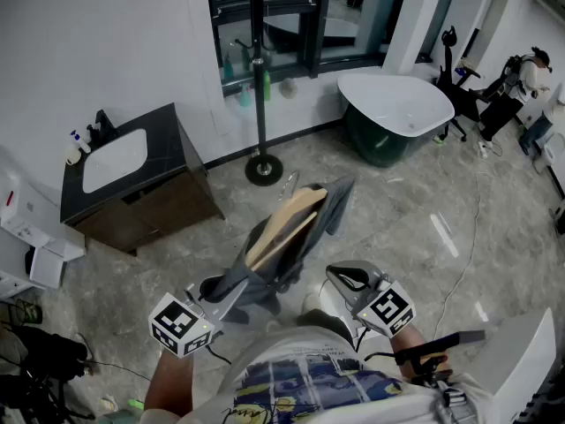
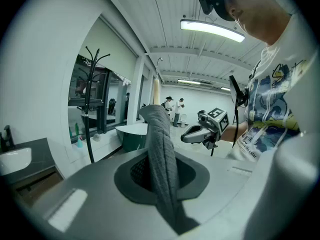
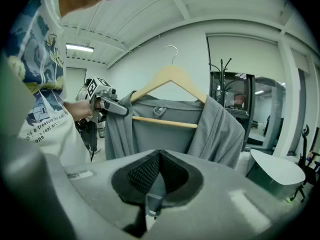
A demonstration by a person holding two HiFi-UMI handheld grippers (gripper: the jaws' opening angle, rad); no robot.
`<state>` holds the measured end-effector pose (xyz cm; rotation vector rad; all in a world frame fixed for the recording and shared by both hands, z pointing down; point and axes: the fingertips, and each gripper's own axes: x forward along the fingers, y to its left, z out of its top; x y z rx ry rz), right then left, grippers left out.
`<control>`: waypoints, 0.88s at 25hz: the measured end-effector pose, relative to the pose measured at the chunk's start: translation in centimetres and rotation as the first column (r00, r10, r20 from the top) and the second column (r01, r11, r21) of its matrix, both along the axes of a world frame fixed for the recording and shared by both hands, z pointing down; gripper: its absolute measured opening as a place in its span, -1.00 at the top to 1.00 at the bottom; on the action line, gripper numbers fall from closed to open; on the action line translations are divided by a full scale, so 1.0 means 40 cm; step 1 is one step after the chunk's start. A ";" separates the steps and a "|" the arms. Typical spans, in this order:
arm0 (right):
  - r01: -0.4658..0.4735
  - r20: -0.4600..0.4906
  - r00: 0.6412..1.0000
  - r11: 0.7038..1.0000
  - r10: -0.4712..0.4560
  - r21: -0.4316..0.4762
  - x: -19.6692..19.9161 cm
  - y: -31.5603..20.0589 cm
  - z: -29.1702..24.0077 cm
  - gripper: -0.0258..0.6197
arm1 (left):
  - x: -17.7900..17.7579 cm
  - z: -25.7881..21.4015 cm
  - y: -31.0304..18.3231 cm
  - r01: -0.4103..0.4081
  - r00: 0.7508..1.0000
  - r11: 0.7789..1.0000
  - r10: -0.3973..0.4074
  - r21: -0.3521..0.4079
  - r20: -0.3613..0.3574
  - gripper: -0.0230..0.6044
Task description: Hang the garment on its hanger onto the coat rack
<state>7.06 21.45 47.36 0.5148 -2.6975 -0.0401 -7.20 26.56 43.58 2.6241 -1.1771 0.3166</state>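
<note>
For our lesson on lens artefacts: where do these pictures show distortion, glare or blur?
Head view: evenly lit, sharp, with reflection streaks on the floor. Left gripper view: fisheye bending straight lines, and the ceiling light blown out white. Right gripper view: same round, dark-cornered frame, yet the hanger is sharp.

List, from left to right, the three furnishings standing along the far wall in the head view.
Sink cabinet → coat rack → bathtub

light: bright, even, ceiling strip (image 2: 212, 30) | shadows: soft | edges: fisheye-warped, dark corners | focus: sharp
</note>
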 end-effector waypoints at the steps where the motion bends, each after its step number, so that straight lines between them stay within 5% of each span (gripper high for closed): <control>1: -0.001 0.001 1.000 1.000 0.001 -0.002 -0.001 0.001 0.000 0.92 | -0.001 -0.004 -0.002 -0.004 1.000 1.000 0.004 0.002 0.001 0.84; 15: -0.040 0.014 0.999 0.997 0.041 -0.070 0.036 -0.016 0.036 0.91 | 0.019 -0.031 -0.061 -0.052 0.998 0.999 0.052 0.001 -0.028 0.84; 22: -0.022 0.030 0.999 0.996 0.025 -0.085 0.033 -0.267 0.036 0.77 | 0.009 -0.042 -0.309 -0.042 0.999 0.999 0.042 -0.019 -0.021 0.84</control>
